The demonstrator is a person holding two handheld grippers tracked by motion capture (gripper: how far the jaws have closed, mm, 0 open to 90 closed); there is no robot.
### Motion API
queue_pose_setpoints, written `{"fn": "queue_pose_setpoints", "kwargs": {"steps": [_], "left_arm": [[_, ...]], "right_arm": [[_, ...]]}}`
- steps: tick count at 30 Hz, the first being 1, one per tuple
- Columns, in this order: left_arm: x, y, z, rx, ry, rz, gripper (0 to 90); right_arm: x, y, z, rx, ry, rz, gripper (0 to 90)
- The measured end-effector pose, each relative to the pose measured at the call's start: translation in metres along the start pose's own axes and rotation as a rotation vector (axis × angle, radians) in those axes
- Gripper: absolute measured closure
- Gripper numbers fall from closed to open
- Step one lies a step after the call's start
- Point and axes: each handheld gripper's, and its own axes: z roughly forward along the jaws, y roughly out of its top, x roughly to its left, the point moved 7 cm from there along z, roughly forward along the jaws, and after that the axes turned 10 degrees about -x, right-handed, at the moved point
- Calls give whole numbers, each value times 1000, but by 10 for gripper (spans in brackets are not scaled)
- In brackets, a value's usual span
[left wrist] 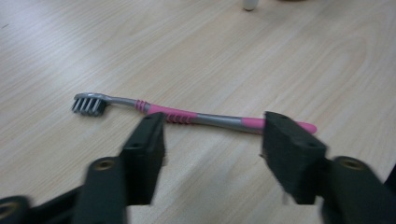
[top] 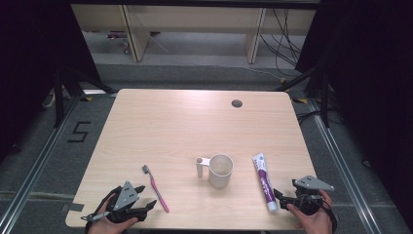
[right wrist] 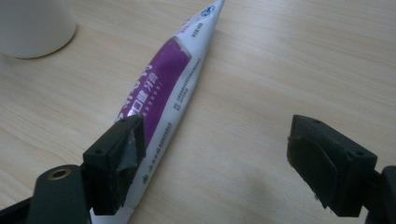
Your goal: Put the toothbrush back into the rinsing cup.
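A pink and grey toothbrush (top: pixel 156 187) lies on the light wooden table (top: pixel 170 122) at the front left, bristles pointing away from me. My left gripper (top: pixel 147 196) stands open just left of its handle end. In the left gripper view the toothbrush (left wrist: pixel 187 115) lies crosswise just beyond the open gripper (left wrist: pixel 215 140). A white and purple toothpaste tube (top: pixel 264 181) lies at the front right. My right gripper (top: pixel 280 199) is open at its near end. In the right gripper view the tube (right wrist: pixel 163 84) runs past the left jaw of the open gripper (right wrist: pixel 217 140), with nothing held.
A white cup (top: pixel 220 170) with a handle on its left stands between the toothbrush and the tube; its base (right wrist: pixel 32 23) appears at the upper left of the right gripper view. A cable hole (top: pixel 236 103) sits at the table's far side.
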Motion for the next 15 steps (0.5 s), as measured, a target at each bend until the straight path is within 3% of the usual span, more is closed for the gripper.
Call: {"fn": "queue_pose_setpoints", "kwargs": {"steps": [1, 2, 4, 6, 7, 9, 12, 14, 15], "left_arm": [[-1, 0, 0, -6, 1, 12, 434], [1, -2, 0, 19, -4, 49, 471], [-4, 1, 1, -16, -36, 90, 706], [-5, 2, 0, -6, -42, 109, 753], [-7, 3, 1, -10, -52, 108, 832], [-12, 4, 3, -13, -70, 115, 889], [-15, 2, 6, 13, -90, 140, 896], [-19, 2, 10, -2, -107, 110, 897], [-19, 2, 11, 3, -109, 121, 897]], "right_arm": [[0, 0, 0, 0, 0, 0, 208], [0, 0, 0, -2, 0, -1, 208], [1, 0, -1, -3, 5, 16, 209], [1, 1, -1, -6, 4, 10, 209], [-3, 2, 0, -16, -1, -32, 210], [-3, 1, 0, -14, 0, -30, 212], [-3, 1, 0, -15, 2, -29, 215], [-3, 1, 0, -15, 4, -29, 216], [-3, 1, 0, -15, 4, -29, 217]]}}
